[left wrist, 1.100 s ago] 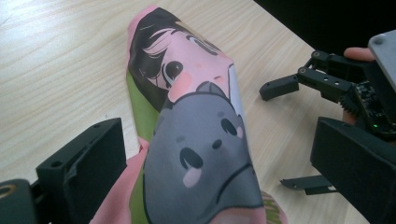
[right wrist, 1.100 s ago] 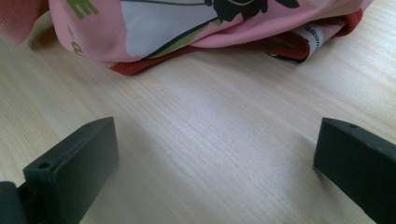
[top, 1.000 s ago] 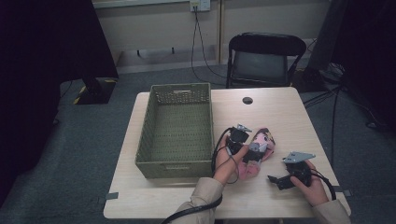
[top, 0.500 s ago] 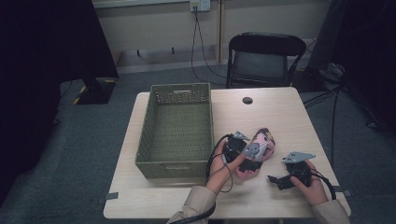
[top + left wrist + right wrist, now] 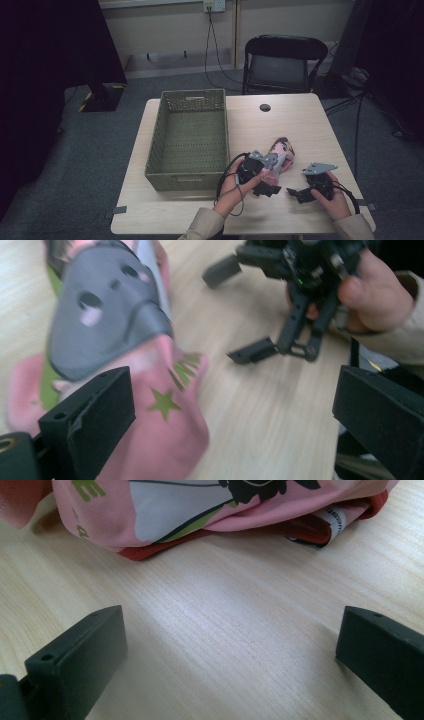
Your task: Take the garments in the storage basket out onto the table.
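**Pink cloth not picked up yet**

The pink cloth (image 5: 280, 154) lies on the table (image 5: 300, 125), at three o'clock from the empty green basket (image 5: 189, 140). The left gripper (image 5: 265, 189) sits over the cloth's near end, its jaws spread wide. The right gripper (image 5: 297, 195) waits nearby, jaws spread too. Grabbing and moving the cloth seem left to do.

Bare tabletop (image 5: 280, 125) is lying open beyond the pink pouch (image 5: 280, 152) toward the far edge. The green basket (image 5: 187, 137) is walling off the left. The right tool (image 5: 300, 192) is sitting just beside the left tool (image 5: 265, 187), narrowing the gap between them.
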{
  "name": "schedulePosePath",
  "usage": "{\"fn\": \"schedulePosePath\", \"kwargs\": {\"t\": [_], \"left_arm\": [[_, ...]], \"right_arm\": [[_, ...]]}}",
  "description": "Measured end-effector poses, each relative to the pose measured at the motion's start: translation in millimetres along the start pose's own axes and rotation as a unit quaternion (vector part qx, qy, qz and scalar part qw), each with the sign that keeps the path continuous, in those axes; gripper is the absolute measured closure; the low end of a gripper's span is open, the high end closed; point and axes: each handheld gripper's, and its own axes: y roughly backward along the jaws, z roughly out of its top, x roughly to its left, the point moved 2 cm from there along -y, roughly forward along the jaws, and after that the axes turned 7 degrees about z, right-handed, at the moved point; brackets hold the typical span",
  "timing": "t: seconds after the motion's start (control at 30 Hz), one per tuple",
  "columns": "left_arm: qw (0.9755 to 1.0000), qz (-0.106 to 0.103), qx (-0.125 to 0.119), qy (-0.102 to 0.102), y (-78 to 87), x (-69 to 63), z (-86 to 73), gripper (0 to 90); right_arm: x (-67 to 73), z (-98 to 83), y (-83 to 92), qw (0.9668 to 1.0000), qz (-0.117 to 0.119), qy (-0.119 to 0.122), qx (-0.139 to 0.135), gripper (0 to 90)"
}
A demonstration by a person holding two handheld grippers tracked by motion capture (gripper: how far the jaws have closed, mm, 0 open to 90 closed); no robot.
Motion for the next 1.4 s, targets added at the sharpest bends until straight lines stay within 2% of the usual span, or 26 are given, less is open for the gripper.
{"fn": "schedulePosePath", "kwargs": {"t": [0.37,0.73,0.97,1.1,1.4], "left_arm": [[0.9997,-0.022,0.002,-0.005,10.0,-2.6,-14.0,3.0],[0.9989,-0.033,0.018,-0.027,17.5,-7.1,-29.9,3.0],[0.9989,-0.040,0.015,-0.019,25.9,-2.8,-39.6,3.2],[0.9984,-0.050,0.015,-0.023,29.6,-4.1,-43.9,3.5],[0.9982,-0.055,0.010,-0.023,34.4,-3.7,-52.6,4.3]], "right_arm": [[0.3,-0.2,0.1,1.0000,-0.002,-0.001,0.000,0.0],[0.3,-0.2,0.1,1.0000,-0.002,-0.001,0.000,0.0],[0.3,-0.2,0.1,1.0000,-0.002,-0.001,0.000,0.0],[0.3,-0.2,0.1,1.0000,-0.002,-0.001,0.000,0.0],[0.4,-0.2,0.1,1.0000,-0.002,-0.002,0.000,0.0]]}}
